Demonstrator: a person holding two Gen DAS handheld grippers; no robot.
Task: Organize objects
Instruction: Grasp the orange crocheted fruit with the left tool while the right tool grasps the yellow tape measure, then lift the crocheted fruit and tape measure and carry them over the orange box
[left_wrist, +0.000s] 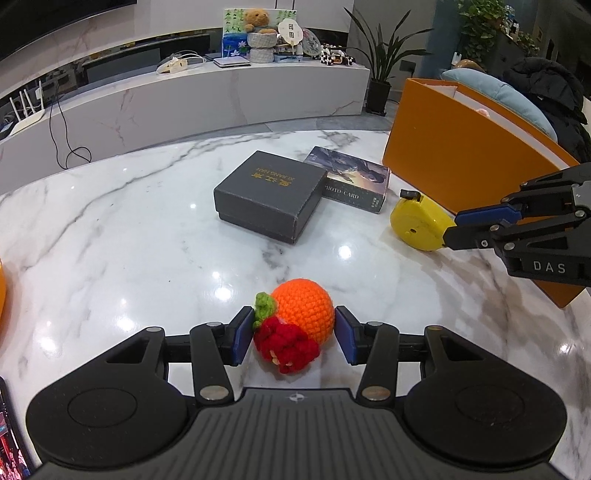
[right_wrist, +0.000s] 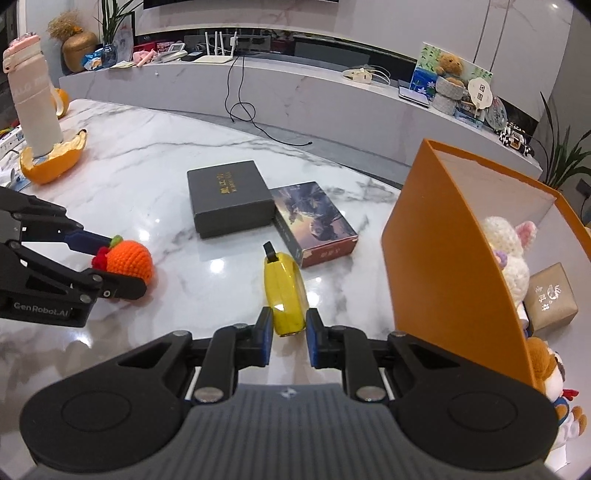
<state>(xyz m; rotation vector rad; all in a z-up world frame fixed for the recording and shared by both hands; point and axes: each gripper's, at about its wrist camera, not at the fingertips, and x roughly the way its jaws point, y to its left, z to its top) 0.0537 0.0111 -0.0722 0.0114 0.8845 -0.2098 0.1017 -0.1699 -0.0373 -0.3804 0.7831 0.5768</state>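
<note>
A crocheted orange toy (left_wrist: 304, 314) with a green leaf and a red knitted bit rests on the marble table (left_wrist: 129, 240). My left gripper (left_wrist: 295, 325) is shut on it, one blue pad on each side; the right wrist view shows the same grip (right_wrist: 110, 266) on the toy (right_wrist: 131, 262). A yellow tape measure (right_wrist: 284, 288) stands on edge, and my right gripper (right_wrist: 289, 325) is shut on its near end. In the left wrist view the right gripper (left_wrist: 448, 229) holds the tape measure (left_wrist: 417, 225) just in front of the open orange box (left_wrist: 461, 155).
A dark grey gift box (right_wrist: 227, 195) and a photo card box (right_wrist: 314, 218) lie side by side mid-table. The orange box (right_wrist: 436, 240) at the right holds plush toys (right_wrist: 509, 251) and a small brown box (right_wrist: 550, 295). A pink-capped bottle (right_wrist: 31, 99) stands on orange peel (right_wrist: 55, 158) far left.
</note>
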